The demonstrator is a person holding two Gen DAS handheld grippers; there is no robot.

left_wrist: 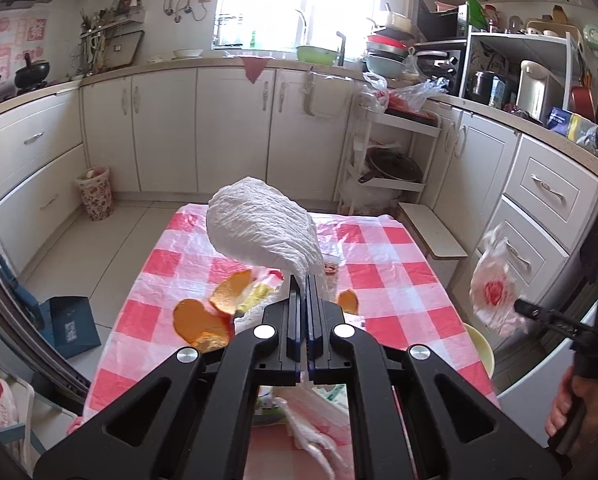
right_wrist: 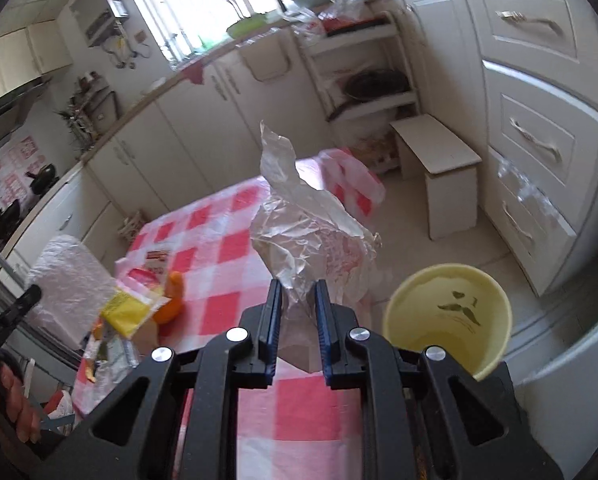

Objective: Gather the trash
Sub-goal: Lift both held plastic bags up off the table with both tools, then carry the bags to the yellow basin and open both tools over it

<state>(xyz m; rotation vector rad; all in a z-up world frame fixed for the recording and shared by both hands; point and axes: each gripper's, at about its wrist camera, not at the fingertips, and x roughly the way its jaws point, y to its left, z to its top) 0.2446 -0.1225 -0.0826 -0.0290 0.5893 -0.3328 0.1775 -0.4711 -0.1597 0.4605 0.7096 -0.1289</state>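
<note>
My left gripper (left_wrist: 303,280) is shut on a crumpled white paper towel (left_wrist: 261,226) and holds it above the red-checked table (left_wrist: 391,280). My right gripper (right_wrist: 297,286) is shut on a crinkled clear plastic wrapper with red print (right_wrist: 303,224), lifted over the table's right edge; it also shows in the left wrist view (left_wrist: 493,288). Orange peels (left_wrist: 203,316) and a yellow packet (right_wrist: 125,312) lie on the table. A pale yellow bin (right_wrist: 447,316) stands on the floor to the right of the table, just right of my right gripper.
White cabinets (left_wrist: 171,128) run along the walls. A patterned basket (left_wrist: 95,192) and a blue box (left_wrist: 69,326) are on the floor to the left. A small white stool (right_wrist: 439,168) and a shelf cart with pans (left_wrist: 387,160) stand beyond the table.
</note>
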